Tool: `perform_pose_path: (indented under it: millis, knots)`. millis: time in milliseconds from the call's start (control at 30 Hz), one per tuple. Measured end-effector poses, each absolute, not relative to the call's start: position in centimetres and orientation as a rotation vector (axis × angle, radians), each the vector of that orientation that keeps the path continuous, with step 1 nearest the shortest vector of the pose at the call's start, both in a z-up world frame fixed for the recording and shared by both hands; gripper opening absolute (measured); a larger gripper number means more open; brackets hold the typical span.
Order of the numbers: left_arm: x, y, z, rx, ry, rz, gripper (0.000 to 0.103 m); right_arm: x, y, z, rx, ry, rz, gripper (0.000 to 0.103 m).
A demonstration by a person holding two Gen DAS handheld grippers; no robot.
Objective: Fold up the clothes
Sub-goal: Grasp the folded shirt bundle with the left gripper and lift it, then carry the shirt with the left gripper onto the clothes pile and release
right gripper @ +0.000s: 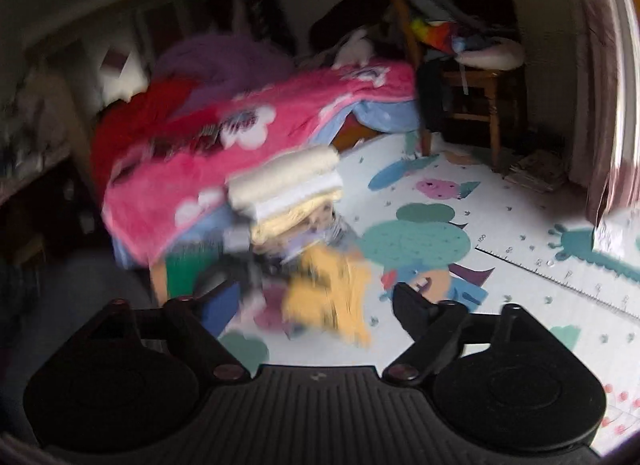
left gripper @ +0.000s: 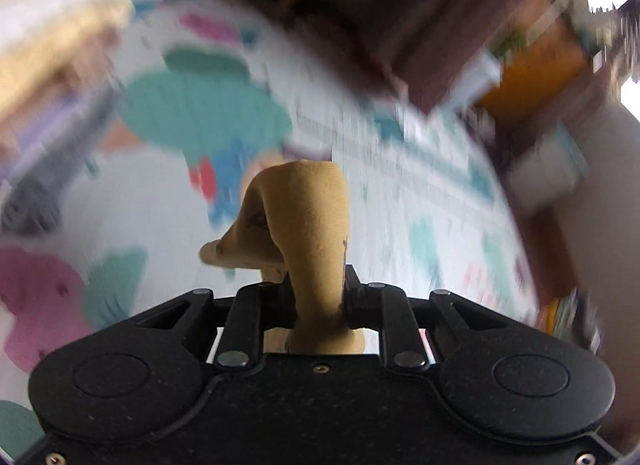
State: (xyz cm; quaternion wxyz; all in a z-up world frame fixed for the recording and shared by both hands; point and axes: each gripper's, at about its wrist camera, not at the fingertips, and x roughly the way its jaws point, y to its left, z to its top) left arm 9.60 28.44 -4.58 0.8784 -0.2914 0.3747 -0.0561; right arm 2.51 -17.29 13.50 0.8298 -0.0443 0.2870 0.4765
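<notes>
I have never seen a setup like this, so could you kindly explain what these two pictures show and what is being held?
A person holds a two-finger gripper in each hand, and each carries a fisheye camera looking along its fingers. The left view shows the left gripper shut on a mustard-yellow garment above a cartoon play mat. The right view shows the right gripper open and empty. Ahead of it are a blurred yellow cloth, a stack of folded clothes and a pink blanket.

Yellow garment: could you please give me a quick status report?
Left tongs shut on yellow garment. Right tongs open, empty. Folded stack beyond.
</notes>
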Motion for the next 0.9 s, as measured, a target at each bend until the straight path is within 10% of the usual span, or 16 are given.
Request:
perform_pose_path:
  millis: [267, 400, 633, 900]
  knots:
    - [-4.9, 40.9, 2.4, -0.992, 0.19, 0.072, 0.018, 4.1, -20.4, 11.5, 0.01, 0.724, 0.911, 0.084]
    - [-14.0, 44.3, -4.2, -1.232, -0.08, 0.406, 0.019, 4.7, -20.2, 10.8, 0.007, 0.749, 0.903, 0.084]
    - [-17.6, 42.9, -12.9, -1.357, -0.037, 0.765, 0.061, 4.0, -18.8, 10.6, -0.01, 0.763, 0.928, 0.085]
    - [-17.9, 39.8, -11.5, -1.509, 0.097, 0.68, 0.078, 4.2, -17.3, 11.1, -0.01, 0.766, 0.945, 0.085]
